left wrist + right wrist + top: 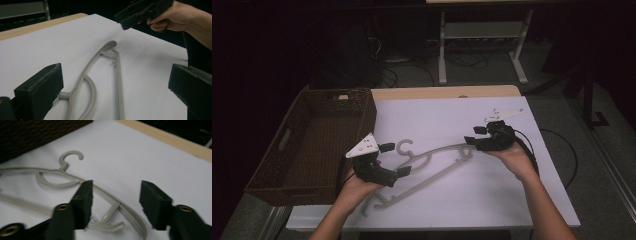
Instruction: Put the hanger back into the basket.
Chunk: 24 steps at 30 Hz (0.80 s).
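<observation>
A grey plastic hanger [434, 151] lies flat on the white table top, its hook [404, 146] pointing toward the basket. My left gripper [396, 160] hovers at the hook end, jaws wide open with nothing between them. In the left gripper view the hanger [119, 80] runs away between the fingers [40, 92]. My right gripper [473, 135] is open at the hanger's far right tip. In the right gripper view that end of the hanger [105, 193] lies just below and between the fingers [83, 200], and I cannot tell if they touch it.
A brown wicker basket [362, 117] stands on the table's left side, close to the hanger's hook, and its wall [37, 135] fills the right gripper view's top left corner. The table's wooden far edge [437, 92] runs behind. Cables and a desk frame [482, 45] lie on the floor beyond.
</observation>
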Each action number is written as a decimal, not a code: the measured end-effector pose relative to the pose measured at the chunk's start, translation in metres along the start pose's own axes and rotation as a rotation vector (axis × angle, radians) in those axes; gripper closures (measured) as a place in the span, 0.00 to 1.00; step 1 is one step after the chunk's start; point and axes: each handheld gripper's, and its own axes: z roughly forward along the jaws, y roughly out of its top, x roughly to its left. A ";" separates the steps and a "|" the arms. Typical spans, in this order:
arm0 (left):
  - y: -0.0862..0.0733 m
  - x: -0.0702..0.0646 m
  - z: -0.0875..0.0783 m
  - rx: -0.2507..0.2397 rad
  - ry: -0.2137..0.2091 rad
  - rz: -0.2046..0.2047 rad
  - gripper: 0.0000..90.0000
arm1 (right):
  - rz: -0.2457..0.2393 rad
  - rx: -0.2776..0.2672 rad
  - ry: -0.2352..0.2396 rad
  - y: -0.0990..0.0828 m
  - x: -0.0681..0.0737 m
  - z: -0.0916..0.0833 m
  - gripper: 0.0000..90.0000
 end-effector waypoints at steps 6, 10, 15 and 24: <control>-0.002 -0.002 0.003 0.008 -0.010 -0.002 0.00 | -0.013 0.112 0.032 -0.003 0.005 0.027 0.88; -0.002 -0.002 0.005 0.008 -0.012 -0.002 0.00 | -0.022 0.153 0.043 -0.005 0.007 0.041 0.99; -0.002 -0.003 0.006 0.010 -0.017 -0.003 0.00 | -0.045 0.205 0.056 -0.009 0.012 0.061 0.99; -0.004 -0.002 0.006 0.019 -0.017 0.001 0.00 | -0.060 0.292 -0.007 -0.018 0.016 0.080 0.99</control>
